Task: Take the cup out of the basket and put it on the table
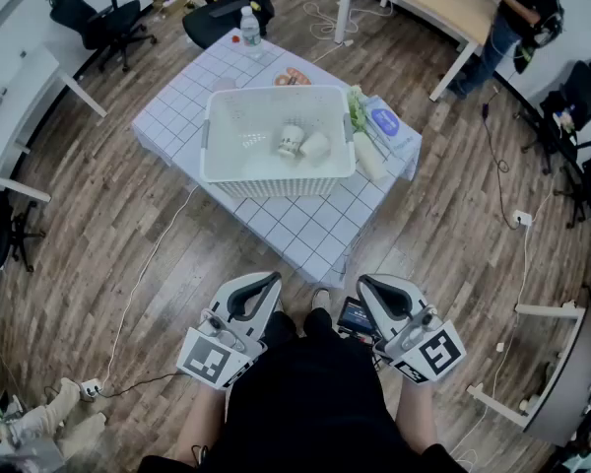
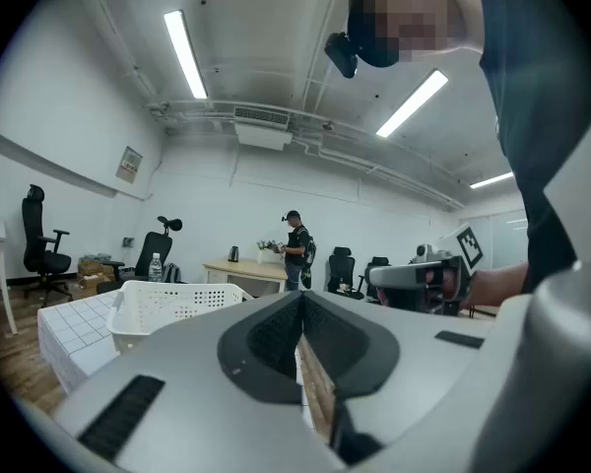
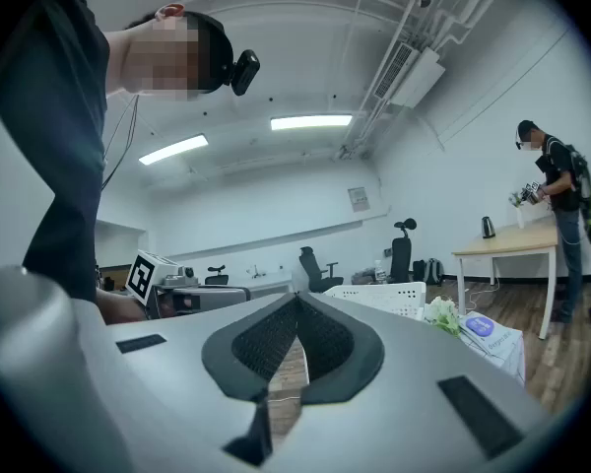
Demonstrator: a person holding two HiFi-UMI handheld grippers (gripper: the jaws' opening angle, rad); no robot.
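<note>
A white basket (image 1: 276, 170) stands on a low table with a checked cloth (image 1: 177, 116). Inside it lie two white cups, one with print (image 1: 291, 142) and one plain (image 1: 315, 147), side by side right of centre. My left gripper (image 1: 273, 281) and right gripper (image 1: 365, 282) are held close to my body, well short of the table's near corner, both shut with nothing between the jaws. In the left gripper view the basket (image 2: 172, 308) shows ahead to the left of the shut jaws. In the right gripper view the basket (image 3: 384, 298) sits beyond the jaws.
A water bottle (image 1: 250, 30) stands at the table's far corner. A blue-printed packet (image 1: 385, 121), a green bunch (image 1: 356, 108) and a pale roll (image 1: 368, 156) lie right of the basket. Office chairs (image 1: 103, 20), desks and a standing person (image 1: 517, 13) ring the wooden floor.
</note>
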